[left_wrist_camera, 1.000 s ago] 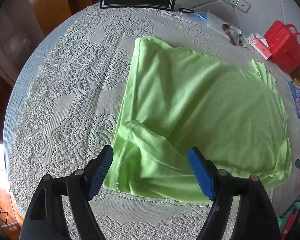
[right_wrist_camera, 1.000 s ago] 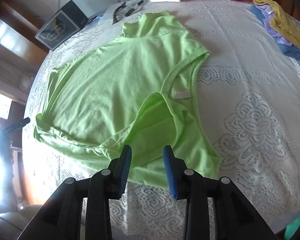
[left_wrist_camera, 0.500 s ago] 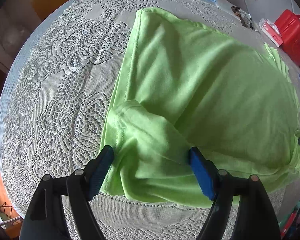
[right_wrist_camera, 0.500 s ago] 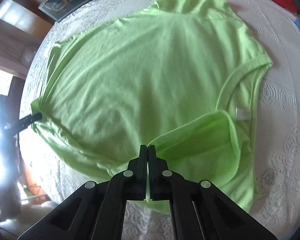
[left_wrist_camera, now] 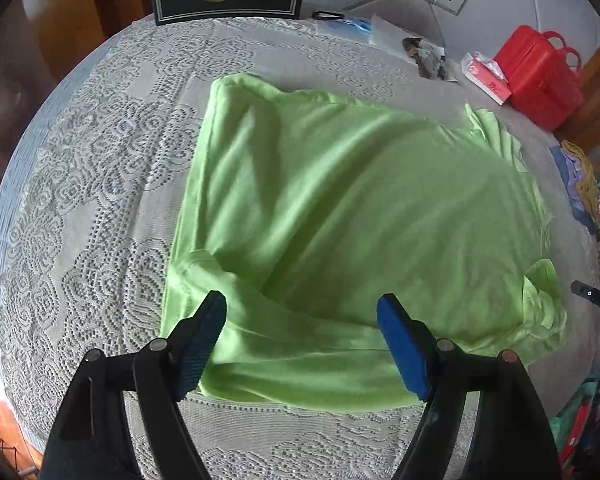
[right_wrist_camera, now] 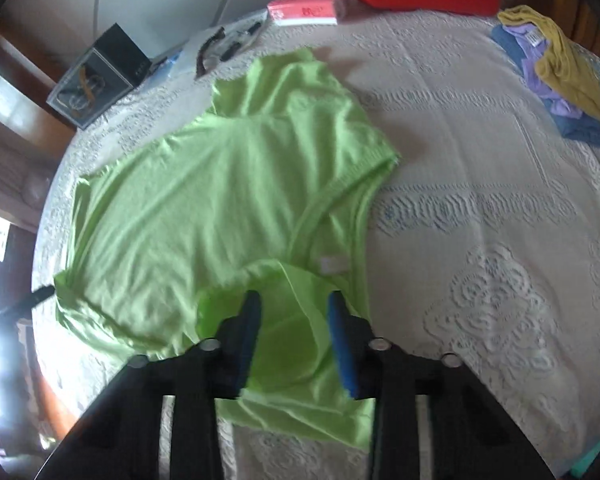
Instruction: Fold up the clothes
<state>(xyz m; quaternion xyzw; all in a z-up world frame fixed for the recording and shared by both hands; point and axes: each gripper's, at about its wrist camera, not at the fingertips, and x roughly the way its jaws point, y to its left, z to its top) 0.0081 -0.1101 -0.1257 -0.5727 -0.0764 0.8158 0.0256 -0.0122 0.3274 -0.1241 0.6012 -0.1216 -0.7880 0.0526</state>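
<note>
Left wrist view: my left gripper (left_wrist_camera: pixel 300 344) fingers spread wide over the shirt (left_wrist_camera: pixel 340 216), holding nothing. My right gripper (right_wrist_camera: pixel 294 336) fingers are parted over a folded sleeve (right_wrist_camera: pixel 284 312), empty.

A green shirt (left_wrist_camera: pixel 340 216) lies spread on the lace-covered counter (left_wrist_camera: pixel 100 208). The left tool (left_wrist_camera: pixel 302 344) hovers open over its near hem, apart. A red case (left_wrist_camera: pixel 540 76) sits at the far right corner.
</note>
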